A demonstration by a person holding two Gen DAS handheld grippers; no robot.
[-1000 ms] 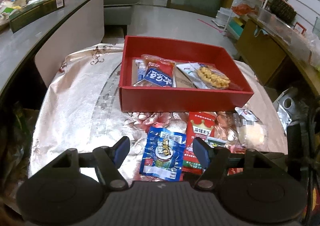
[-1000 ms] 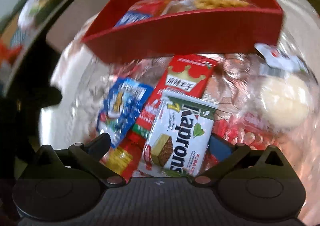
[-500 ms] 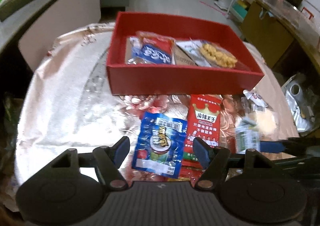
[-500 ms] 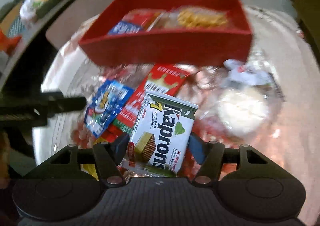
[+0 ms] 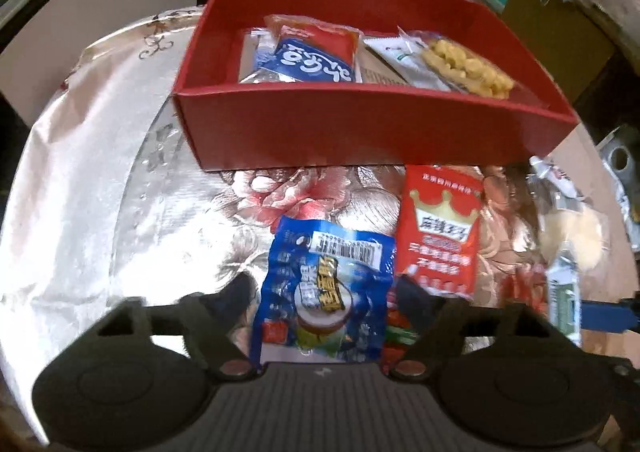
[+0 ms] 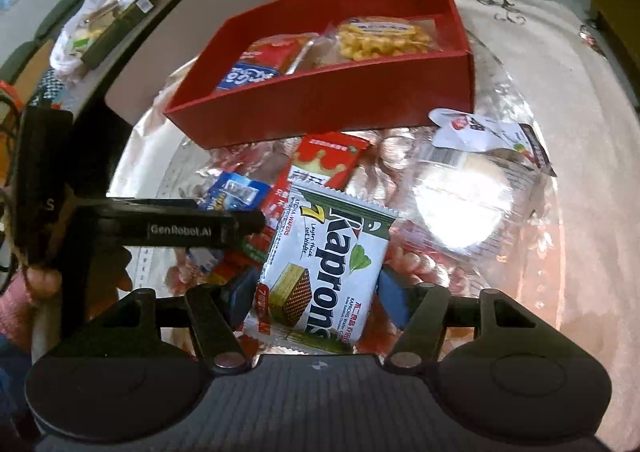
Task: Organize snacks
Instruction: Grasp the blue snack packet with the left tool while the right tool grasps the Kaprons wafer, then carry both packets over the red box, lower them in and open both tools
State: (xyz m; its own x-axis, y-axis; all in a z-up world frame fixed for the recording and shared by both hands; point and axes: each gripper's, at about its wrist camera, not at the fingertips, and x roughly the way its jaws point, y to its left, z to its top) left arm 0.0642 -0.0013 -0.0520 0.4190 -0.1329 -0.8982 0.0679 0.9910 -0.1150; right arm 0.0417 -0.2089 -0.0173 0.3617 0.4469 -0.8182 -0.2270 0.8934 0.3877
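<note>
A red box (image 5: 360, 124) (image 6: 320, 92) stands at the far side of the table with several snack packets inside. A blue snack packet (image 5: 324, 292) lies flat between the fingers of my left gripper (image 5: 324, 286). The jaws are closing on it, with the pads just off its edges. My right gripper (image 6: 316, 288) is shut on a white and green Kaprons wafer packet (image 6: 324, 268), held a little above the table. A red crown packet (image 5: 440, 236) (image 6: 328, 160) lies beside the blue one. A clear-wrapped white bun (image 6: 460, 204) lies to the right.
A shiny floral tablecloth (image 5: 100, 172) covers the round table. A grey counter with bags and a dark box (image 6: 112, 24) curves along the left. Shelves and a cardboard box (image 5: 560, 24) stand at the far right. A hand (image 6: 40, 280) holds the left gripper's handle.
The left gripper has come down over the blue packet, which now sits between its fingers. The right gripper has shut on the wafer packet and lifted it slightly.
</note>
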